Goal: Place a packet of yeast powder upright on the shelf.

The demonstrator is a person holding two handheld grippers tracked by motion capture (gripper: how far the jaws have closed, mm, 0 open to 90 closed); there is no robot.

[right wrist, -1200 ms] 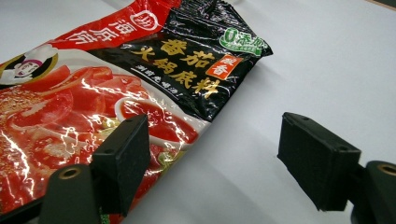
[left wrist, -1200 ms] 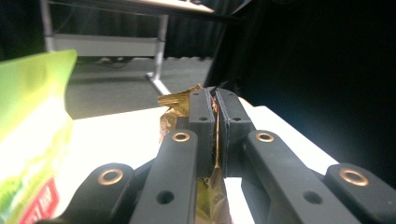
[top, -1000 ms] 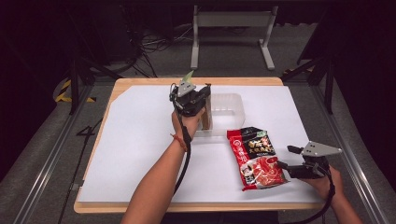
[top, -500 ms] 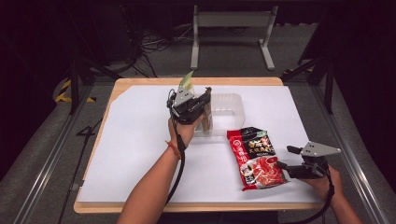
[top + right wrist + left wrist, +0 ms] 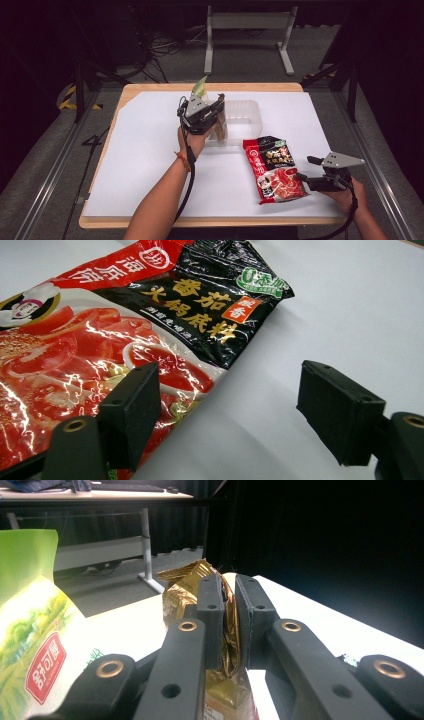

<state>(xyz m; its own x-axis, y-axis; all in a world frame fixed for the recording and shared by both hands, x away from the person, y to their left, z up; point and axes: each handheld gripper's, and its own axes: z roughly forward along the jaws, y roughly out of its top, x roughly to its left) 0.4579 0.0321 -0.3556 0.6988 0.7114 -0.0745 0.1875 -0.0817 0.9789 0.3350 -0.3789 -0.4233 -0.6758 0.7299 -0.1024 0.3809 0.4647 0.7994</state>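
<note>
gold foil packet (image 5: 220, 630) pinched between the nearly closed jaws of the left gripper (image 5: 204, 116), which have just been easing apart a little; packet held upright at the left edge of the clear plastic tub (image 5: 243, 120). green pouch (image 5: 30, 630) just left of it. right gripper (image 5: 235, 415) jaws wide apart, gripping nothing, at the near right edge of the red sauce packet (image 5: 272, 169) lying flat on the white table sheet (image 5: 145, 165).

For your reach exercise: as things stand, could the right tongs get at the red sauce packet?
Probably yes: the right tongs stand open at the red sauce packet, one jaw over its edge, with nothing between them.
</note>
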